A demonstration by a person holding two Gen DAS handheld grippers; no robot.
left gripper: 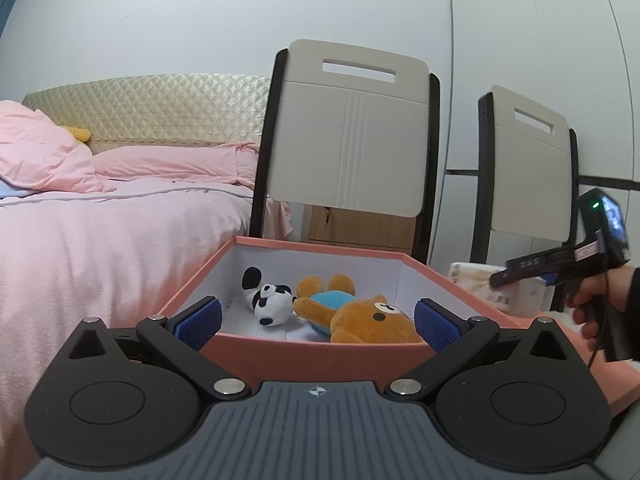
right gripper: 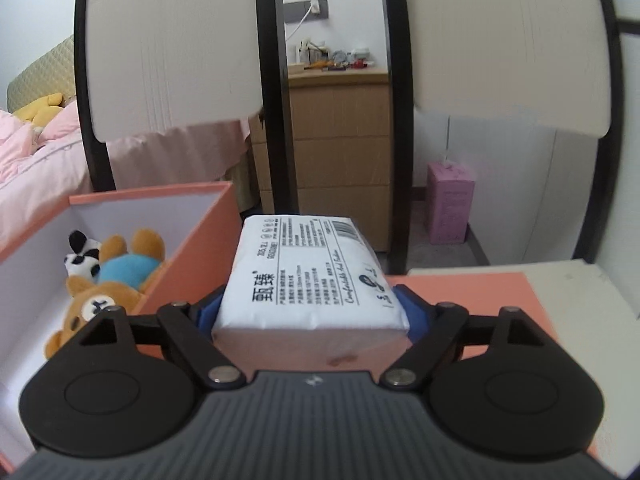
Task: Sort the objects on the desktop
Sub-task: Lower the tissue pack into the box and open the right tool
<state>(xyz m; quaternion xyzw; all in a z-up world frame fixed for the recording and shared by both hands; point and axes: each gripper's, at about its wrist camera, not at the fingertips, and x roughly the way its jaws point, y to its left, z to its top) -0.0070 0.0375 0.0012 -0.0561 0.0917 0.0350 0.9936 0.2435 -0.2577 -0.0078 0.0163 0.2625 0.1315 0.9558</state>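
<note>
My right gripper is shut on a white tissue pack, its blue pads pressing both long sides, just right of the orange box and over an orange lid. Inside the box lie a panda toy and a brown bear toy in a blue shirt. My left gripper is open at the near wall of the orange box, with nothing between its pads. The left wrist view also shows the right gripper at the right, held by a hand, with the tissue pack in it.
Two beige chair backs stand right behind the box. A bed with pink bedding lies to the left. Beyond the chairs are a wooden drawer chest and a pink carton on the floor.
</note>
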